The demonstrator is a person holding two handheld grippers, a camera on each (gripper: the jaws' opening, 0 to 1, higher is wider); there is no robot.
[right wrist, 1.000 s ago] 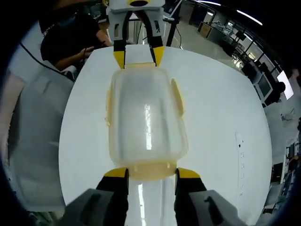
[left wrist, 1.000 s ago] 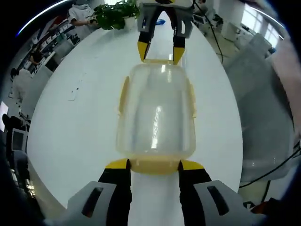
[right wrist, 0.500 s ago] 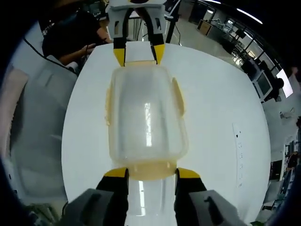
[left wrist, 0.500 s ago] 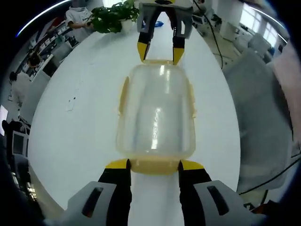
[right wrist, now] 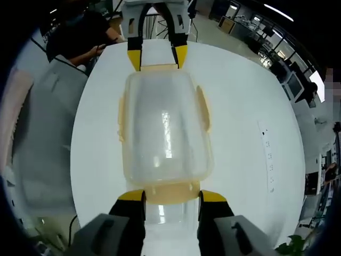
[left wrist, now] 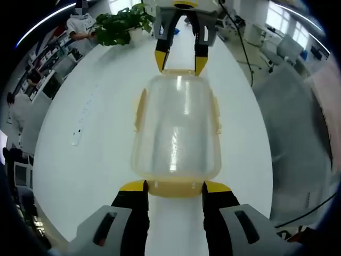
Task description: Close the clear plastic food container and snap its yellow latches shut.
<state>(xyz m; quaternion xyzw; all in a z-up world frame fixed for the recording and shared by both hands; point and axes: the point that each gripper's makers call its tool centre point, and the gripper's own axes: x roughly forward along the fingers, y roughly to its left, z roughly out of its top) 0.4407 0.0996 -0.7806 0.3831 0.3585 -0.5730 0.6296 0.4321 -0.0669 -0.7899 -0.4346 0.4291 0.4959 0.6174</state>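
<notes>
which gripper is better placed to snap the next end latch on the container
Neither clearly: it looks even. The left gripper has its yellow tips either side of the near end latch of the clear container, and the right gripper sits the same way at the opposite end. Either could press first.

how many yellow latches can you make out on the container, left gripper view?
4: near end latch between the left tool tips, far end latch at the right tool, side latches left and right.

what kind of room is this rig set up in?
Most likely an open-plan office or lab: a large white table, rows of desks with monitors, a potted plant, and people at workstations in the background.
</notes>
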